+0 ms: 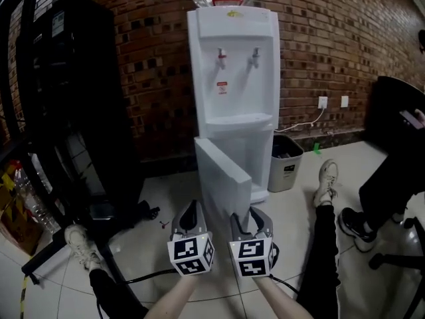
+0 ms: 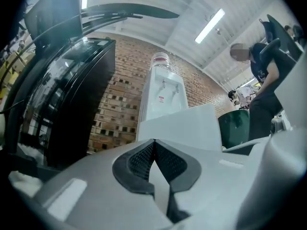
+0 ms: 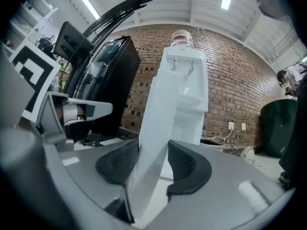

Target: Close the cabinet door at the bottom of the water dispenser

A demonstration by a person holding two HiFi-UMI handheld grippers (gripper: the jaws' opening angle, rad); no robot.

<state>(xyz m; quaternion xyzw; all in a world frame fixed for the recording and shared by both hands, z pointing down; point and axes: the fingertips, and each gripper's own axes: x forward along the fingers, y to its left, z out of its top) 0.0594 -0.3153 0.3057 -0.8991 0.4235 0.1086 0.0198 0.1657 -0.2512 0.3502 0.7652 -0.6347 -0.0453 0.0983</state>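
Observation:
The white water dispenser stands against the brick wall. Its bottom cabinet door hangs open, swung out toward me. My right gripper is at the door's free edge. In the right gripper view the door runs between the two dark pads of the right gripper, and both pads touch it. My left gripper sits just left of the door, its fingertips together with nothing between them. In the left gripper view the left gripper is below the door, with the dispenser behind.
A tall black rack stands at the left. A grey waste bin sits right of the dispenser. Legs with white shoes lie on both sides of the tiled floor. Another person is at the far right.

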